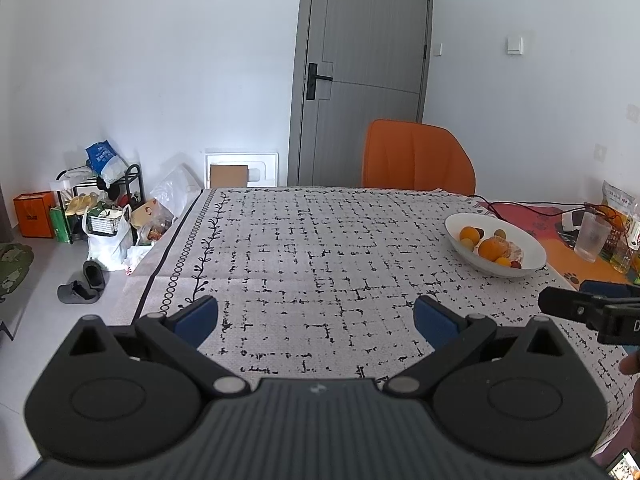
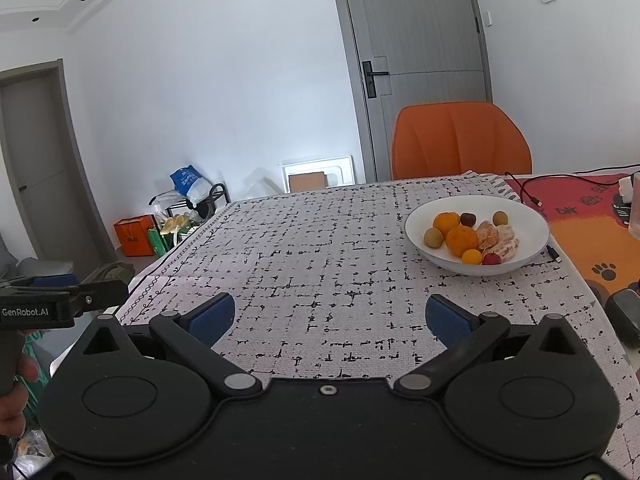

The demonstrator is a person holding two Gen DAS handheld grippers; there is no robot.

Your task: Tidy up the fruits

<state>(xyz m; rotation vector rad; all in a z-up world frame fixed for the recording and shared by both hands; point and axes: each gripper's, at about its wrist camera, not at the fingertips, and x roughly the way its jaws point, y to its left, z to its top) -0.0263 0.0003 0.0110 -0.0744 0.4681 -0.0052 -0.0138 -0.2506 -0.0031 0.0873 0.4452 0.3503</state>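
Note:
A white bowl (image 2: 532,224) stands on the patterned tablecloth at the right, also in the left wrist view (image 1: 528,244). It holds oranges (image 2: 460,240), peeled orange segments (image 2: 500,240), small green fruits (image 2: 433,237) and small red fruits (image 2: 491,259). My left gripper (image 1: 316,316) is open and empty above the near part of the table. My right gripper (image 2: 330,316) is open and empty, short of the bowl and to its left. Each gripper shows from the side in the other's view.
An orange chair (image 2: 460,140) stands at the table's far side before a grey door (image 1: 368,60). A red mat (image 2: 580,216) with cables, a plastic cup (image 1: 592,236) and bottles lies right of the bowl. Bags, a shoe rack (image 1: 100,200) and slippers crowd the floor on the left.

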